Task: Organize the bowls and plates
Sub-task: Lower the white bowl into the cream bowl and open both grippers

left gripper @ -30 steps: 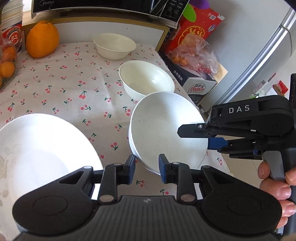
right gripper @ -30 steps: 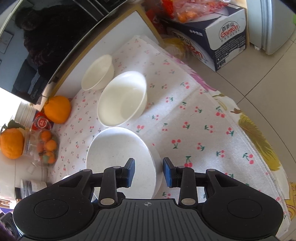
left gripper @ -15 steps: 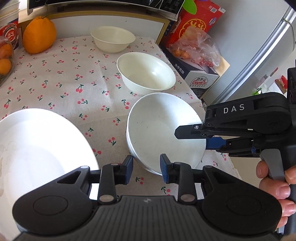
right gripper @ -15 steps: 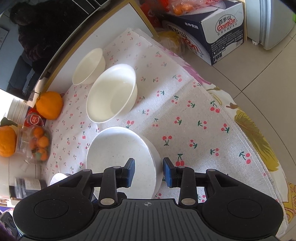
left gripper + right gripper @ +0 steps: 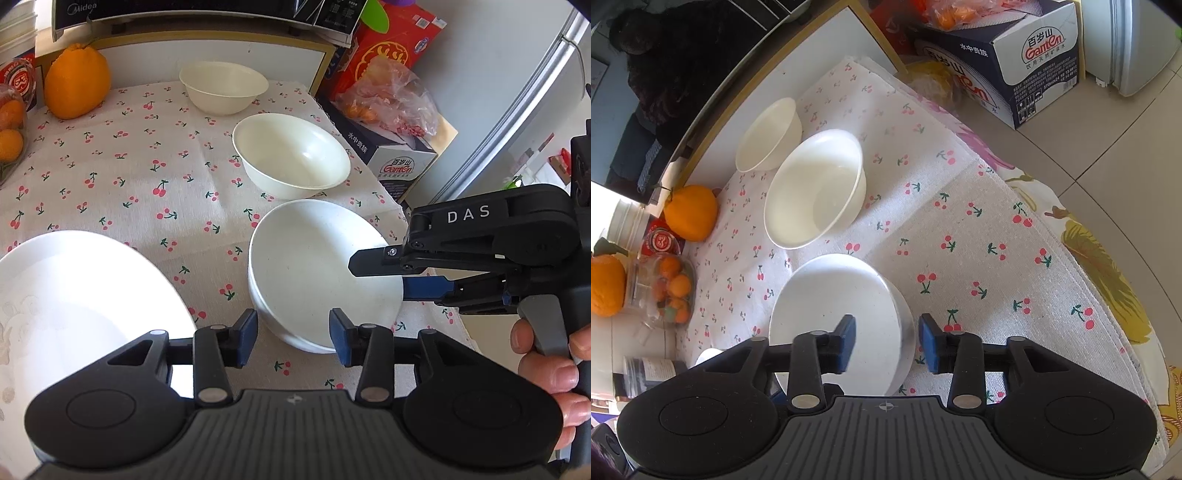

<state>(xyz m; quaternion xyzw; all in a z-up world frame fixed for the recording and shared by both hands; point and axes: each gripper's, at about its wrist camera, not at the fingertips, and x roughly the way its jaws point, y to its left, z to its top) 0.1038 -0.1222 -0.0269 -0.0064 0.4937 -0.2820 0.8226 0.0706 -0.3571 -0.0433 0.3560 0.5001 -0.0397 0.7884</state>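
A white deep plate (image 5: 317,273) sits near the table's right edge on the cherry-print cloth; it also shows in the right wrist view (image 5: 834,314). My right gripper (image 5: 886,341) is open, its jaws straddling the plate's right rim, one finger (image 5: 373,262) over the inside and one below. My left gripper (image 5: 292,336) is open and empty just in front of the plate. A large flat white plate (image 5: 74,295) lies at the left. A white bowl (image 5: 291,155) and a cream bowl (image 5: 223,86) stand behind.
A big orange (image 5: 77,86) and a tub of small oranges (image 5: 670,291) sit at the table's back left. A Ganten box (image 5: 395,162) and a bag of fruit (image 5: 388,99) stand off the right edge, by the fridge (image 5: 517,110).
Both grippers have drawn back and risen a little, so the plate and bowls look smaller. The right gripper's jaws stay around the plate's rim. Nothing on the table has moved.
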